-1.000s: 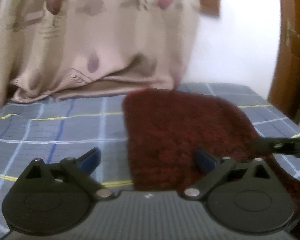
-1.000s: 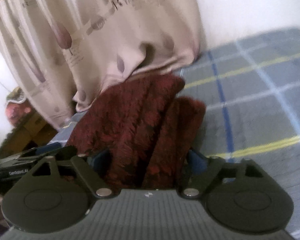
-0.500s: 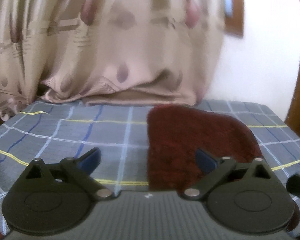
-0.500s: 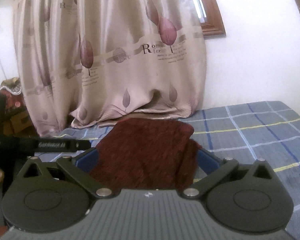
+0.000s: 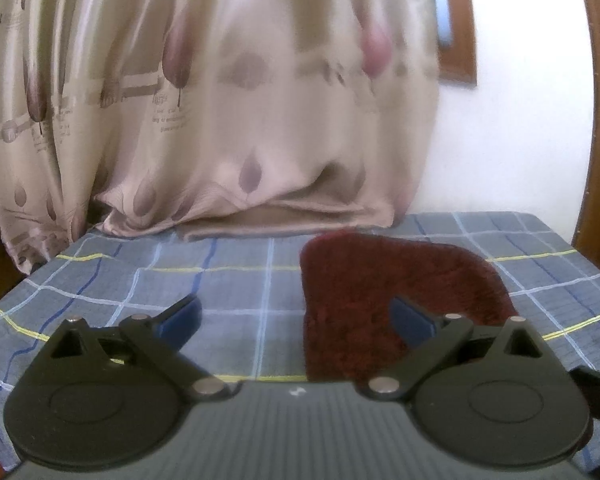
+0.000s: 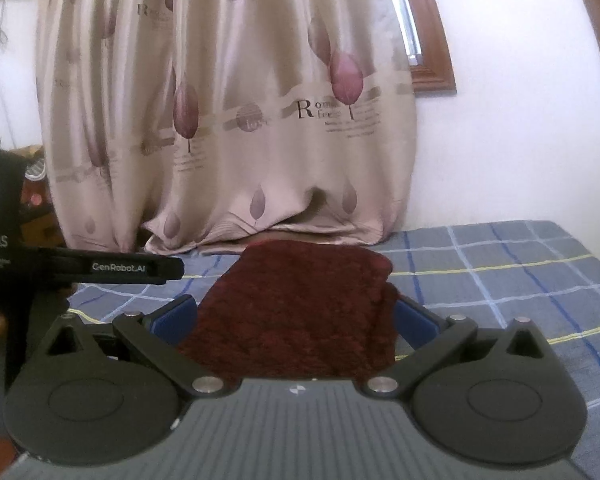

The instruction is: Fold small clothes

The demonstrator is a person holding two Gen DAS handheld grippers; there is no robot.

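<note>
Maroon garment (image 5: 400,292) lies folded on checked bedsheet (image 5: 140,292), so left gripper (image 5: 296,316) and right gripper (image 6: 296,312) gape empty, apparently done.

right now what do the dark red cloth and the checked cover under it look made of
Dark red cloth: looks like fuzzy fleece or chenille, matte, with a nubby pile. Checked cover: appears to be thin woven cotton or a blend, smooth and flat, with printed or woven lines.

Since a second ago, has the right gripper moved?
Yes. The right gripper has pulled up and back: the curtain now fills the view, and the red garment lies flat on the bed.
</note>
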